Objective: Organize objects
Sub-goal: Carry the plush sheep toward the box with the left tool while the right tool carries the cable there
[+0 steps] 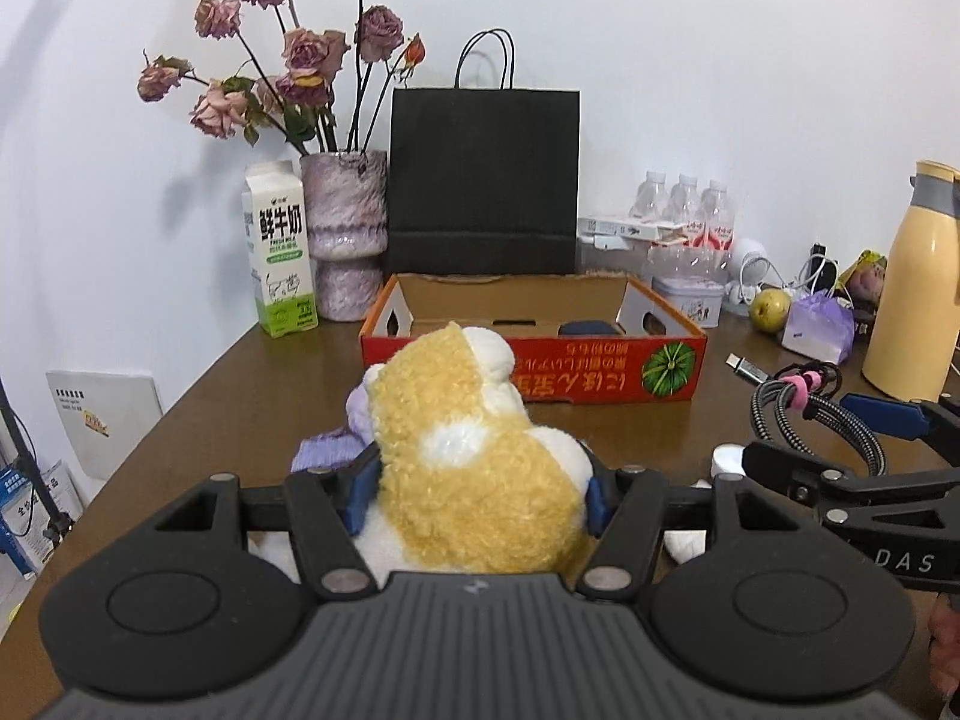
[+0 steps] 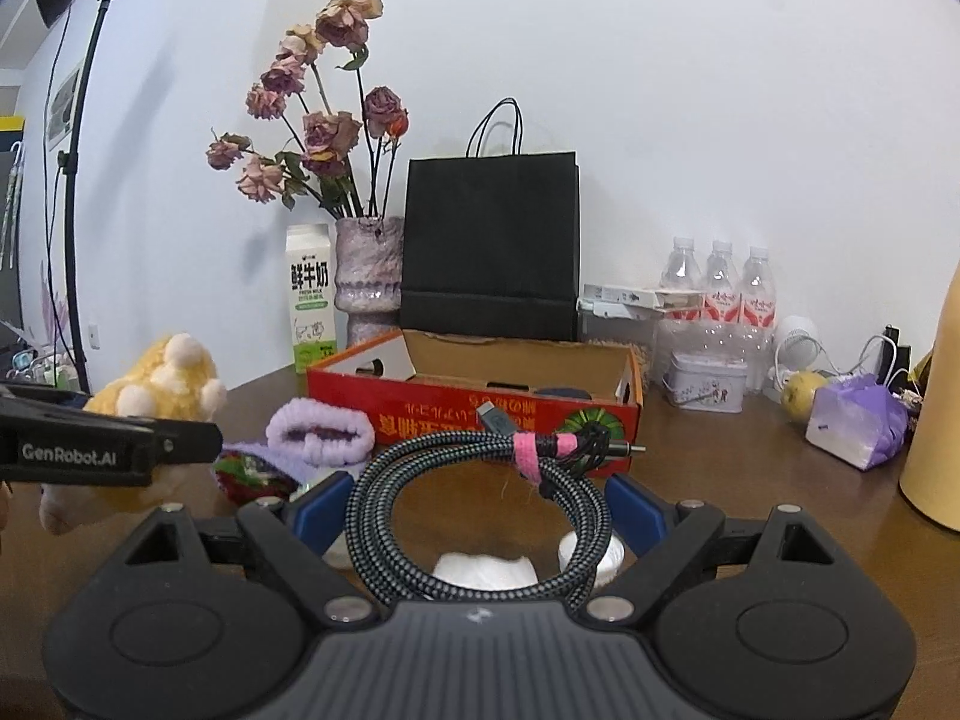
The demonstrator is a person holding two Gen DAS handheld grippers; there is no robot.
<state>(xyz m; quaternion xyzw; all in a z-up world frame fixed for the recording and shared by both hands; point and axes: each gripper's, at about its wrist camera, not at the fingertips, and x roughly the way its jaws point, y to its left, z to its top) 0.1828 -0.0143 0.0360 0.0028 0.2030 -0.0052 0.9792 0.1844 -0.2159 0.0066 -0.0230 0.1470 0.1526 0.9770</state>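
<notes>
Sitting near the table's back edge, the red cardboard tray point(image 1: 606, 369) is holding a dark object point(image 1: 591, 328) (too hidden to name). The left gripper point(image 1: 477, 492) is clamping the yellow-and-white plush toy point(image 1: 474, 462) before the tray; the right gripper point(image 2: 480, 507) is pinching a coiled braided USB cable point(image 2: 480, 516). Dried roses point(image 2: 324, 120) are standing in the purple vase point(image 2: 367, 276).

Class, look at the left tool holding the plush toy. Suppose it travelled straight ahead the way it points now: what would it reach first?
Probably the red cardboard box. It lies straight ahead of the left tool and its plush toy, with only bare table between. Depth is hard to judge, so the toy might pass above its near wall.
</notes>
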